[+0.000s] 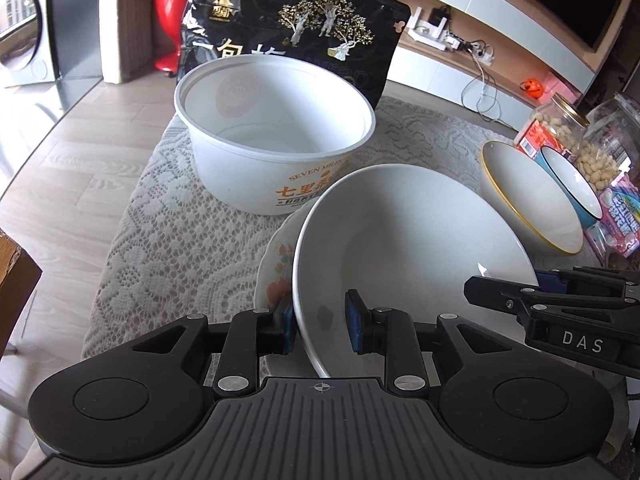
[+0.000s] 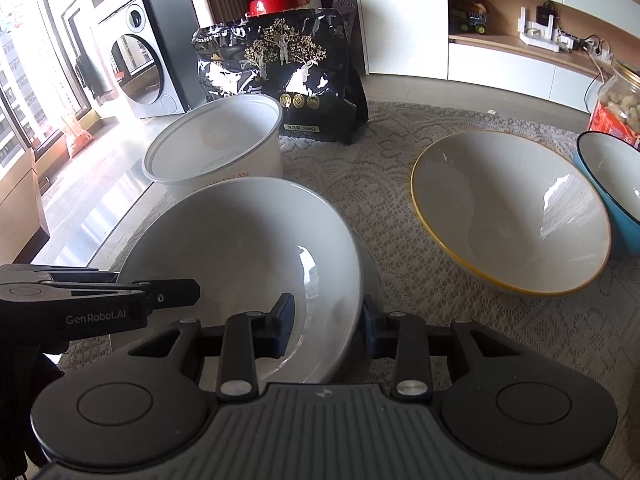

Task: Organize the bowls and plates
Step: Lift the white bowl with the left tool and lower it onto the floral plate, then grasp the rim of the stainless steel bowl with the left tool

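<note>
A plain white bowl [image 1: 408,240] [image 2: 248,248] sits tilted on top of a flower-patterned plate [image 1: 276,264] on the lace cloth. My left gripper [image 1: 322,326] straddles the bowl's near-left rim, one pad outside and one inside, with a small gap. My right gripper [image 2: 326,330] straddles the bowl's right rim the same way. A white bowl with a yellow rim [image 2: 508,208] [image 1: 532,196] and a blue bowl [image 2: 616,184] [image 1: 572,184] stand to the right. A white plastic tub [image 1: 276,128] [image 2: 216,148] stands behind.
A black snack bag [image 1: 296,28] [image 2: 280,76] stands at the back. Jars of nuts [image 1: 560,128] [image 2: 616,100] and a candy jar [image 1: 616,200] stand at the far right. The lace cloth [image 1: 168,232] covers the table; its left edge drops to the floor.
</note>
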A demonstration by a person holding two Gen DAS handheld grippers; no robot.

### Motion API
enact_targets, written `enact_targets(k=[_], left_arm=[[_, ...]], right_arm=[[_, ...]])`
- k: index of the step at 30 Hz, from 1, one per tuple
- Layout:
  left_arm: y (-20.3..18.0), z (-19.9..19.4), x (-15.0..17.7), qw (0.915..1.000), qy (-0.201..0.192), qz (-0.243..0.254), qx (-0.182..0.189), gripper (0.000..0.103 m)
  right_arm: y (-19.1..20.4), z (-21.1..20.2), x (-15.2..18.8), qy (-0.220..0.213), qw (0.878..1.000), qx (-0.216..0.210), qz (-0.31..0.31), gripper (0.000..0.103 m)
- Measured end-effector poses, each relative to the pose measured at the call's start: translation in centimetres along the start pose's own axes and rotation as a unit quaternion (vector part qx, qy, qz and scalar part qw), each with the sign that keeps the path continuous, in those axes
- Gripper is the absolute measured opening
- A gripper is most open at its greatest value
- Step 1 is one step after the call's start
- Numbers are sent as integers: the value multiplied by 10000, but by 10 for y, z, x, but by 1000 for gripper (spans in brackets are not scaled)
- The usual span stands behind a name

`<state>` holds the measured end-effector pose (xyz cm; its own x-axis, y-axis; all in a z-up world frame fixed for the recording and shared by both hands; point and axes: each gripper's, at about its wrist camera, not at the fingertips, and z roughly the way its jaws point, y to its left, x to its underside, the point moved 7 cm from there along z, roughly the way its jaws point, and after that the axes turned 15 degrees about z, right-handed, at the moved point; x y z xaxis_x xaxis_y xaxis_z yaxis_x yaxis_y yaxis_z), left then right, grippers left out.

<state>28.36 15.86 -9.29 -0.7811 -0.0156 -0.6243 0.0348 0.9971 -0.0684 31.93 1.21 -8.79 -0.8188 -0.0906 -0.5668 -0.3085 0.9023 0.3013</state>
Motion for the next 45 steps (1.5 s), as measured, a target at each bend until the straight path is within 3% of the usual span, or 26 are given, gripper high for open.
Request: enact_targets(k=[5,11,16,19,21,24,27,30,33,35,39,42,45], left_arm=[[5,-4,2,9999,19,-26,157,25],[15,-31,-9,9995,-302,28,-62,25],[14,-42,-13,9991,-397,11,-154,25],[4,-51,-17,9982,-566,49,-201,25],[-15,-57,-25,9964,-835,132,26,25],[-57,-52,-35,9922,-980,323,697,25],[-118,-27,-39,9853,-707,526,1463,25],[-172,-1,-42,9775,-419,634,1967,25],[-217,22,-48,9704,-349,650,2298,25],[-243,32,-51,9675,-311,630,2431,25],[-282,45,-56,9638,-355,734,2538,25],[-295,57,-58,9677,-384,804,2357,25],[-299,69,-57,9730,-290,806,2142,25]], right_arm=[[-1,-3,3,-21,9999,-3,-116,34],[-1,-17,-2,-247,9991,85,-325,37],[-10,-21,-1,-215,9996,105,-175,37],[-19,-38,0,-427,9991,65,-33,37],[-29,-57,3,-673,9977,79,70,37],[-59,-92,11,-1125,9927,370,233,39],[-97,-129,24,-1669,9797,1091,199,41],[-142,-163,35,-2046,9611,1846,181,45],[-195,-187,40,-2175,9464,2305,628,51],[-229,-196,46,-2155,9384,2458,1120,51],[-278,-195,58,-2032,9307,2327,1957,51],[-297,-180,63,-1914,9263,2192,2392,51],[-311,-165,61,-1726,9185,2328,2688,51]])
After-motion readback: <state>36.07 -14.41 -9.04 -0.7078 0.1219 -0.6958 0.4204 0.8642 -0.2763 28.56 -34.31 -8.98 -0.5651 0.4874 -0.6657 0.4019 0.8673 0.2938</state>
